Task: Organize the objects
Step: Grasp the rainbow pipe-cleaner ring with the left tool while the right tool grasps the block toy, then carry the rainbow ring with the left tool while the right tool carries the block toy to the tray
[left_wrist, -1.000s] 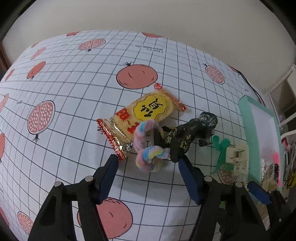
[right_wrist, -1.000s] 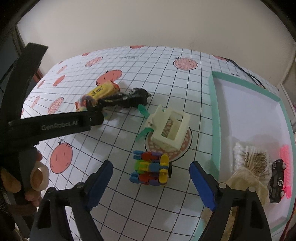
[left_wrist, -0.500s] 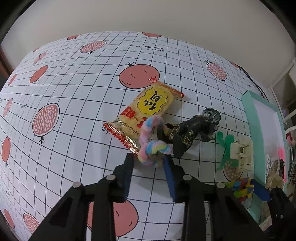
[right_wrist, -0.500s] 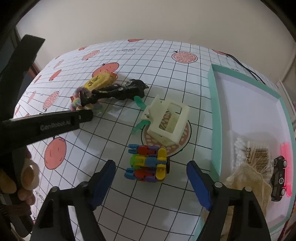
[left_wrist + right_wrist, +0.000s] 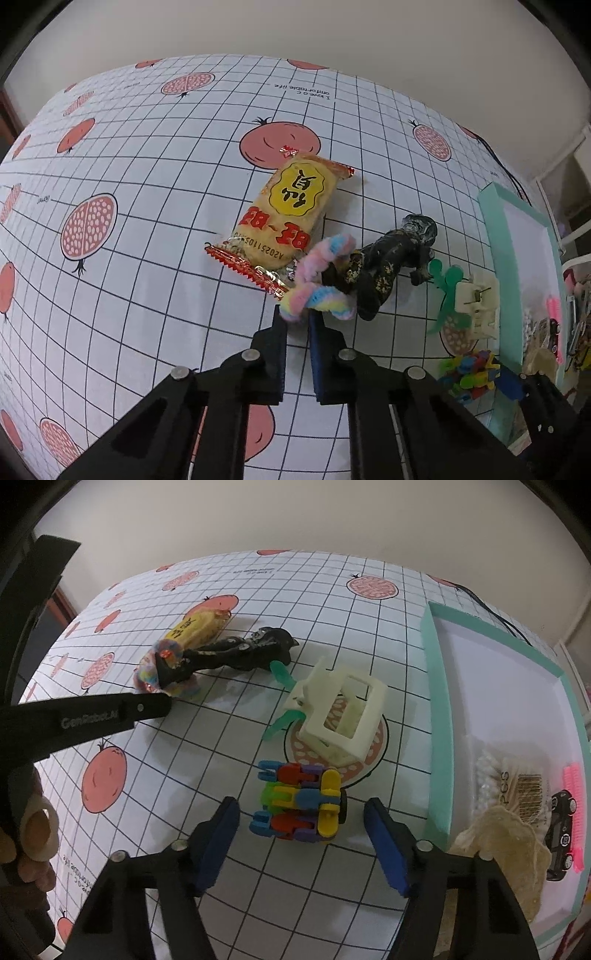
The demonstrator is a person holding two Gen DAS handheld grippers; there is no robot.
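left gripper (image 5: 297,317) pinching pastel fuzzy ring (image 5: 318,281), contact partly hidden | right gripper (image 5: 301,818) closing around colourful block toy (image 5: 300,802), pads apart | tray (image 5: 439,716) contents cut off

plain cream wall (image 5: 332,33) behind a table under a pomegranate-print grid cloth (image 5: 147,184)
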